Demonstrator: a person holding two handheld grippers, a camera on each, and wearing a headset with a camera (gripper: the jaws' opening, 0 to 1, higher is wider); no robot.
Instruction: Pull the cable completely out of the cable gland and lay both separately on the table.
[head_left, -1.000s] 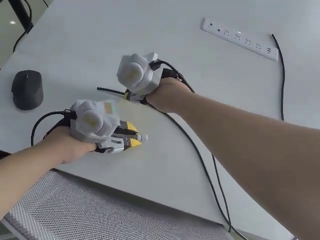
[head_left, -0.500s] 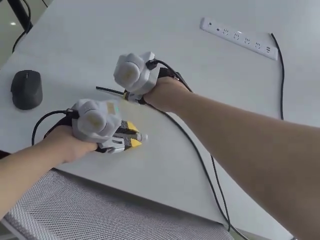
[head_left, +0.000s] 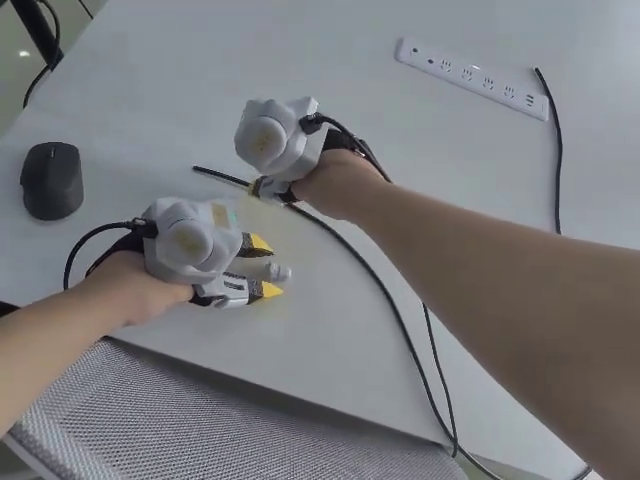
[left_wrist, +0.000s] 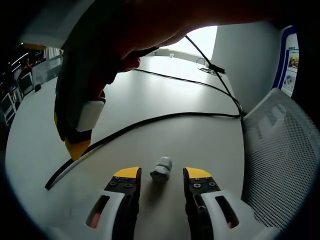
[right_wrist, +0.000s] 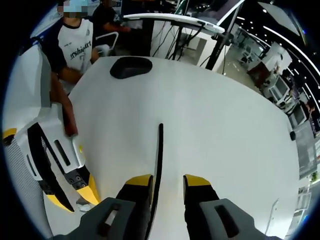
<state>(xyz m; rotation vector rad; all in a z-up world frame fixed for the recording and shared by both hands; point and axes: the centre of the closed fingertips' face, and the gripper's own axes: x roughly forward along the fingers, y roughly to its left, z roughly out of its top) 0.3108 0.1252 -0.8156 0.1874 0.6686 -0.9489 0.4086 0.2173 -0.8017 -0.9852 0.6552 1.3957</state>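
The left hand-held gripper (head_left: 266, 267) has let go. Half a second ago its yellow tips were pinched on the gland (left_wrist: 161, 168); now they stand wide apart. The little grey gland lies free on the desk (head_left: 300, 60) between them, touching neither. It is well to the right of the mouse (head_left: 52, 180), nearer the desk's front edge.

The right hand-held gripper (head_left: 263, 187) has hardly moved. Its jaws are a narrow way apart, with the black cable (right_wrist: 159, 150) running between them close against one inner face. I can't tell whether they press on it. The cable's free end lies flat on the desk and reaches out from the jaws toward the mouse, stopping well short of it. Cable and gland lie clearly apart.

The desk is plain white. Far across it from the mouse lies a white power strip (head_left: 472, 78) with a black lead trailing off one end. Another black lead runs back from the right hand-held gripper along the arm. A grey mesh chair (head_left: 150, 420) sits below the front edge, on the mouse's side. Beyond the mouse, the right gripper view shows a person (right_wrist: 75, 45) in a white printed shirt sitting at the desk's far side. More desks and stands are behind them.
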